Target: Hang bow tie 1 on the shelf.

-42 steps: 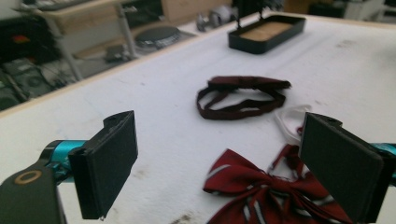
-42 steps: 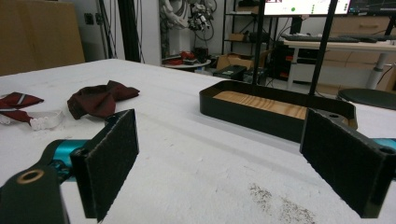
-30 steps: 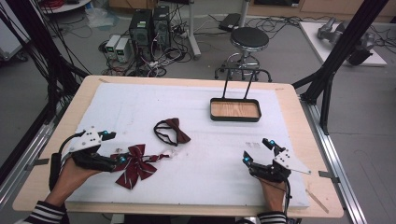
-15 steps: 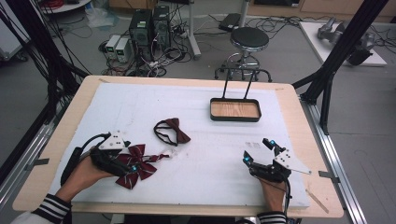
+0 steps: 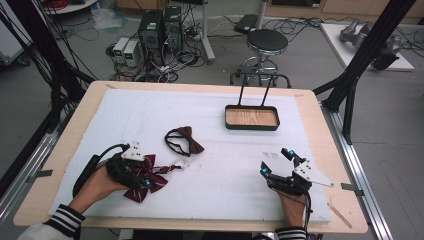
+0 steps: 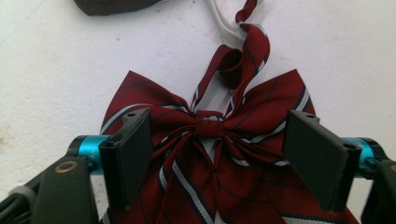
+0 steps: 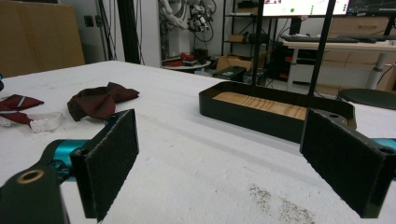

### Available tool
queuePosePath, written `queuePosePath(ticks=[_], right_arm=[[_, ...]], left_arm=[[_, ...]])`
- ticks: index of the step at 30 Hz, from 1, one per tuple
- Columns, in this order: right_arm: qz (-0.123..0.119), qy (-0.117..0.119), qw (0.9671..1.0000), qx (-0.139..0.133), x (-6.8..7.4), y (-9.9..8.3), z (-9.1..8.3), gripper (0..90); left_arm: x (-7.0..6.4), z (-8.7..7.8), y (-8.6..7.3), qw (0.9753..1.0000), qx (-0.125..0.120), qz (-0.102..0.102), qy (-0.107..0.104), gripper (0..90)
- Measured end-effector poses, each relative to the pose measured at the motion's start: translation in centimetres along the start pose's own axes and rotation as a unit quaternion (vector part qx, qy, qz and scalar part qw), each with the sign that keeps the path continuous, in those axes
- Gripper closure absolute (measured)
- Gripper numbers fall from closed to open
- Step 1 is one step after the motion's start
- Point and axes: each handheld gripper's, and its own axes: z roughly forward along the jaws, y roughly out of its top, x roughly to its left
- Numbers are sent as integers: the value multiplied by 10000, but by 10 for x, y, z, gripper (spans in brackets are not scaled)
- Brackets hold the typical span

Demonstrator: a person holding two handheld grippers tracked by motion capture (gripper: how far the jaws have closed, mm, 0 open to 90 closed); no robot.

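The left gripper (image 6: 215, 154) is hovering right over the striped red bow tie (image 6: 219, 154) near the front left of the white mat (image 5: 225, 150), its jaws spread wide and straddling the knot without pinching anything yet. This looks like the reach-and-grasp step — the next move likely calls for lowering a little further and closing on the bunched centre, where the cloth is thickest, so that the loose wings and the thin strap (image 6: 243, 56) are not being dragged.

The right gripper (image 5: 278, 162) is resting at the front right, jaws also wide apart and holding nothing.

A second, darker bow tie (image 5: 184, 140) is lying just beyond the first. The black tray (image 5: 251, 126) with a wooden floor is sitting well apart towards the back — nothing is lying in it.
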Motion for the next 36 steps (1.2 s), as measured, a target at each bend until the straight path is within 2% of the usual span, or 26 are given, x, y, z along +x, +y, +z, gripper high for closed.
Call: queuePosePath(ticks=[4, 6, 11, 18, 27, 28, 36], right_arm=[[-6, 5, 10000, -9, 0, 0, 0, 109], [-5, 8, 10000, -10, 0, 0, 0, 109], [-15, -2, 10000, -8, 0, 0, 0, 109], [-13, -2, 10000, -8, 0, 0, 0, 109], [3, 7, 10000, 12, 0, 0, 0, 109], [0, 9, 10000, 18, 0, 0, 0, 109], [3, 6, 10000, 2, 0, 0, 0, 109]], left_arm=[[0, 2, 2, 9999, 100, -35, -3, 318], [0, 2, 4, 9998, 209, 18, 6, 351], [3, 6, 8, 9992, 388, -64, -119, 381], [5, 8, 11, 9981, 589, -85, -128, 454], [5, 10, 17, 9959, 899, -70, -114, 580], [5, 11, 18, 9951, 983, -84, -119, 596], [5, 12, 17, 9949, 986, -158, -119, 663]])
